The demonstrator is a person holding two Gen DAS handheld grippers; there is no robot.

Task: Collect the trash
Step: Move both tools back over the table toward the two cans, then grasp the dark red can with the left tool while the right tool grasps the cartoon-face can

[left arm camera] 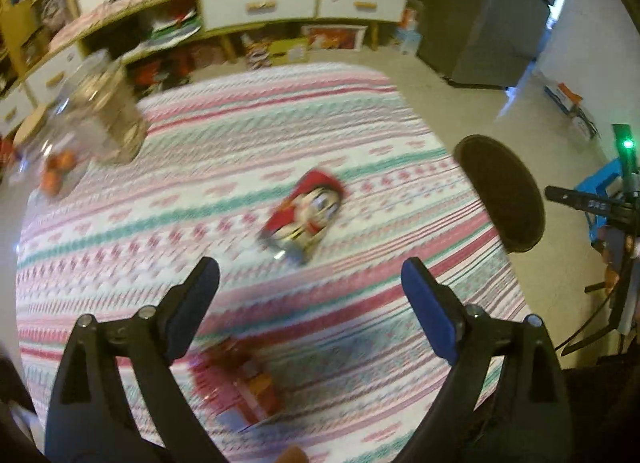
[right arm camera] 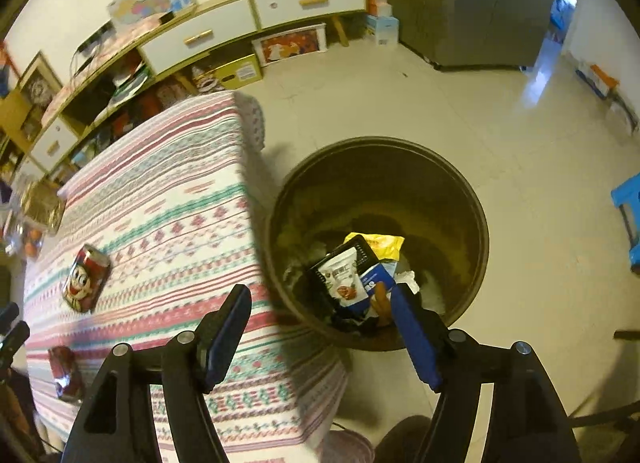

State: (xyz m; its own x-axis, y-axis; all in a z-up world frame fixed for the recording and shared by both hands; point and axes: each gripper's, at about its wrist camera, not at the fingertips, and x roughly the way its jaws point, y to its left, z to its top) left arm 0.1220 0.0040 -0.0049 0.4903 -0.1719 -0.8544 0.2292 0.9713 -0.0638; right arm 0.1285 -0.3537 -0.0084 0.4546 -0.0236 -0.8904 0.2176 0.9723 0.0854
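My left gripper [left arm camera: 310,295] is open wide with nothing in it; it hangs over the tabletop [left arm camera: 360,143] and looks down at the red can [left arm camera: 306,217]; the can lies on its side just ahead of my fingers, a bit past them, with its long way running from near-left to far-right; a red wrapper [left arm camera: 236,387] lies closer, low between the fingers; my right gripper [right arm camera: 320,327] is open too and empty; it hangs over the trash bin [right arm camera: 472,199] on the floor beside the tabletop; the bin already has packets in it; my left gripper is much nearer the can, so I think that one should grab it next.
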